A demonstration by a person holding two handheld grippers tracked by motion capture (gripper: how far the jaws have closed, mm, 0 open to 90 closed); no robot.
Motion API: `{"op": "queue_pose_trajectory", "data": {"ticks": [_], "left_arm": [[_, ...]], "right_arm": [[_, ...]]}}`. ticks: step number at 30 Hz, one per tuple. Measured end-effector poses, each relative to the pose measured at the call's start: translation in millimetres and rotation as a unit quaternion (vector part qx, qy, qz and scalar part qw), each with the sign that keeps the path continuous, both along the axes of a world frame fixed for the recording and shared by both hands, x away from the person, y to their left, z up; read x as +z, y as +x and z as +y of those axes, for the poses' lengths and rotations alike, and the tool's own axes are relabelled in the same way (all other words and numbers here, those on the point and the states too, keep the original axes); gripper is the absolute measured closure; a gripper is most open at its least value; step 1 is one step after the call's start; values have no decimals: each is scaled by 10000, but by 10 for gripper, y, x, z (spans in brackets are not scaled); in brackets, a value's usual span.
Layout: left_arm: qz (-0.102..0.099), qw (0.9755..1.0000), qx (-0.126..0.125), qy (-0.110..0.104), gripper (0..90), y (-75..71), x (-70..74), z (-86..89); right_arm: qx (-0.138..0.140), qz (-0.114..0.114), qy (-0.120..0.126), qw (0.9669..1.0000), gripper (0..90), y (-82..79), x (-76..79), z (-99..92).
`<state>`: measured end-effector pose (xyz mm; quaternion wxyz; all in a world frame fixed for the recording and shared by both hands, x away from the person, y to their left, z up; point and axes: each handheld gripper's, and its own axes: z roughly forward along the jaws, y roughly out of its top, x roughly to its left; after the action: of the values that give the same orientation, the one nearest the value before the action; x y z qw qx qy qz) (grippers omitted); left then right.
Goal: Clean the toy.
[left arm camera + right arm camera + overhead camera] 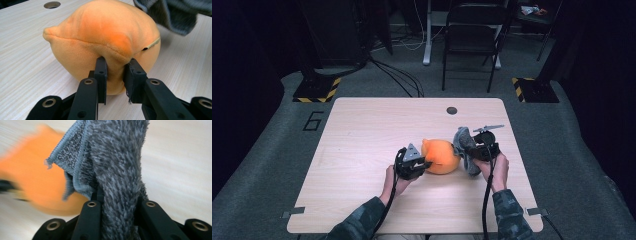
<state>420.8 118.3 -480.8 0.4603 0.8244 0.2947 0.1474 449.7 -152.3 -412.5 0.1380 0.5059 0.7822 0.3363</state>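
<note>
Orange plush toy (105, 47), mid-table: a fold is being pinched by the left gripper (115, 72). Grey cloth (117, 170) is being clamped by the right gripper (117, 202) just right of it (apparently touching).

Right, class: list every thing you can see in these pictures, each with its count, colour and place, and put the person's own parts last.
Plush toy: one, orange, on the table between the tongs.
Cloth: one, grey, fluffy, at the toy's right.
Table: one, pale wood, centre; a round hole near its far edge.
Chair: one, black, beyond the table.
Left tongs: black, pinching a fold of the toy.
Right tongs: black, clamped on the cloth.
Sleeves: two, camouflage, bottom edge.
</note>
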Motion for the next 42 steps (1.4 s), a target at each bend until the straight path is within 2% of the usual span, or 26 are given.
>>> {"op": "queue_pose_trajectory", "data": {"ticks": [3,6,9,11,14,16,17,18,19,21,24,29,32,35,37,38,40,42], "left_arm": [[-20,10000,23,-12,735,-2,-4,-5],[17,10000,-6,-9,733,1,0,4],[-10,10000,-41,47,725,4,2,3],[-19,10000,-41,39,703,0,2,-4],[-100,9999,-58,85,616,-16,17,-8],[-188,9996,-52,187,504,-28,24,-22],[-225,9994,-62,237,484,-38,20,-39],[-277,9991,-63,301,492,-49,11,-56],[-345,9987,-71,361,547,-57,0,-67],[-347,9987,-71,356,661,-53,-32,-78],[-349,9988,-88,344,720,-47,-41,-67],[-331,9988,-93,335,725,-46,-42,-60],[-316,9990,-84,316,724,-41,-45,-55],[-315,9990,-90,302,723,-37,-45,-56],[-304,9991,-88,298,724,-36,-46,-54],[-305,9990,-82,302,723,-31,-44,-47],[-271,9993,-58,270,723,-20,-50,-33],[-217,9995,-44,242,721,-9,-52,-16]], "right_arm": [[329,-180,203,9991,774,-75,129,128],[669,-92,135,9976,774,-100,94,321],[682,64,-169,9975,775,-74,-52,443],[677,79,-130,9976,776,-57,-113,439],[672,83,-108,9976,776,-50,-122,408],[646,71,-138,9978,777,-52,-141,405],[642,55,-139,9978,777,-51,-150,404],[625,68,-131,9979,777,-49,-158,404],[620,67,-123,9980,777,-45,-161,403],[624,90,-121,9979,777,-46,-163,407],[638,83,-166,9978,777,-32,-162,388],[419,254,-217,9986,777,16,-203,254],[229,367,-353,9984,777,53,-276,152],[68,553,-319,9979,777,105,-422,46],[35,676,-96,9977,777,145,-532,-55],[-24,760,-84,9971,776,158,-561,-82],[-136,927,-284,9952,776,187,-645,-141],[-223,1080,-251,9936,775,191,-686,-168]]}}
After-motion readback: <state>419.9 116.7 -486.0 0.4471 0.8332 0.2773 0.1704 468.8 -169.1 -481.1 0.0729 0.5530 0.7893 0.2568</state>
